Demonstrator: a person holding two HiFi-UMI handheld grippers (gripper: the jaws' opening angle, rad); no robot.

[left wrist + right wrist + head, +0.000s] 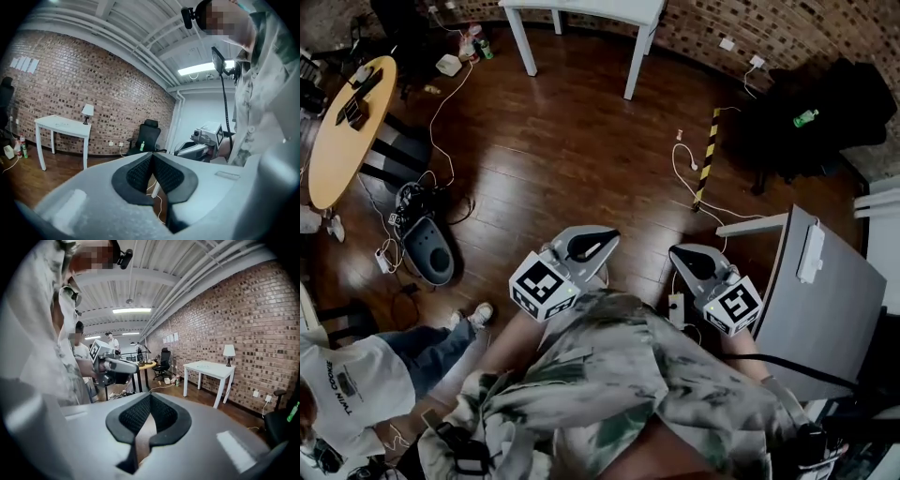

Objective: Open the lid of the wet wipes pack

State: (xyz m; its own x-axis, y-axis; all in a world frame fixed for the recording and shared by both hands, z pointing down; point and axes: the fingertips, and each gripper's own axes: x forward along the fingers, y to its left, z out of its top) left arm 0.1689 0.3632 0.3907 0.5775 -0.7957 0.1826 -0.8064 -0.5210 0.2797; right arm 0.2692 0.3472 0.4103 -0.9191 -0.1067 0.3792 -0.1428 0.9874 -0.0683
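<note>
I see no wet wipes pack that I can tell for sure; a white oblong object point(811, 251) lies on the grey table point(834, 309) at the right. Both grippers are held close to the person's chest, high above the wooden floor. My left gripper point(602, 240) points up and right with its jaws closed and nothing between them point(151, 157). My right gripper point(684, 255) points up and left, also shut and empty point(149, 398). Each gripper shows in the other's view: the right gripper point(206, 138) and the left gripper point(111, 364).
A white table point(581, 11) stands at the far end by the brick wall. A round wooden table point(345, 127) is at the left, with cables and a device point(427, 246) on the floor. A seated person point(356, 384) is at lower left. A yellow-black strip point(706, 161) lies on the floor.
</note>
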